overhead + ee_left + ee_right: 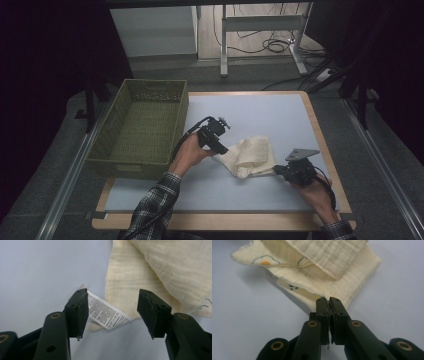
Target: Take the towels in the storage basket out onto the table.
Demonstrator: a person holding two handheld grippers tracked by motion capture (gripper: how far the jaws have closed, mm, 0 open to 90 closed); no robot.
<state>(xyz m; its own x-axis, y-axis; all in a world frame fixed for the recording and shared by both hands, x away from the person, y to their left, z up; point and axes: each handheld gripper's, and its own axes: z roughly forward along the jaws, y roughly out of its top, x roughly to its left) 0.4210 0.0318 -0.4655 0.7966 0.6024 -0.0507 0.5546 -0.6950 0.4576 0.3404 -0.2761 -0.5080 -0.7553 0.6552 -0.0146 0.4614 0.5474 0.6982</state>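
Cream muslin cloth lies loosely folded mid-worktop, just right of the empty green basket. Right tongs are pinched together on the cloth's near corner. Left tongs are spread apart, straddling the white care label at the opposite corner, gripping nothing. Judging by this: folding looks partway done, the left corner not yet grabbed, and nothing is in the basket yet.
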